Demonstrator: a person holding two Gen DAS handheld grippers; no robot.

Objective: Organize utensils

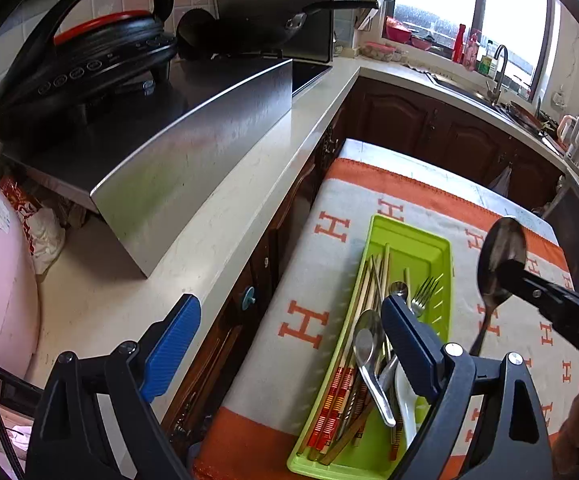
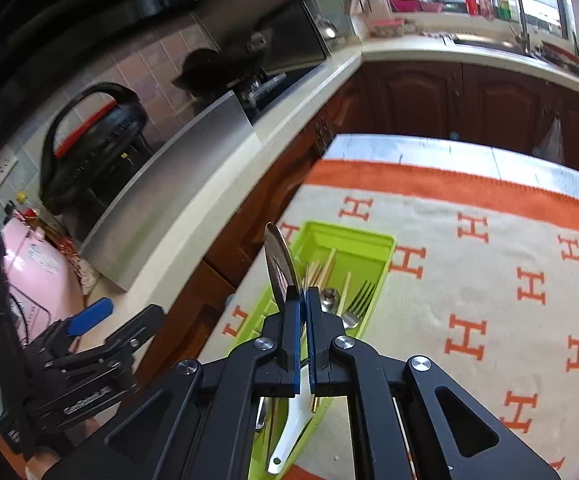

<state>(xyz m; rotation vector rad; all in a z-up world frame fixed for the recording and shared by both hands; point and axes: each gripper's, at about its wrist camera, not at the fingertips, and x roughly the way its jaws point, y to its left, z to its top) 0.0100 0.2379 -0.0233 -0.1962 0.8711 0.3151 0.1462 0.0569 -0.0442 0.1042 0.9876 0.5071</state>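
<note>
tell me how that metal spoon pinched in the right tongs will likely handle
The metal spoon looks stiff, so it should hold its shape. Its polished surface is probably slippery, and the right tongs pinch it near the bowl with the handle hanging below, so it may pivot or slip if swung.

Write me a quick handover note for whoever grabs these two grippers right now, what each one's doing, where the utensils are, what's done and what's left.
Right gripper: shut on a metal spoon, gripping at the base of its bowl, lifted clear above the cloth.
Left gripper: open, empty, hanging over the counter edge and the near end of the green tray.
Tray sits on the orange-and-cream cloth; it holds chopsticks, a fork, metal spoons and a white spoon, all mixed together.
Done: one spoon picked up.
Left: place that spoon, then probably sort the rest by type.
</note>
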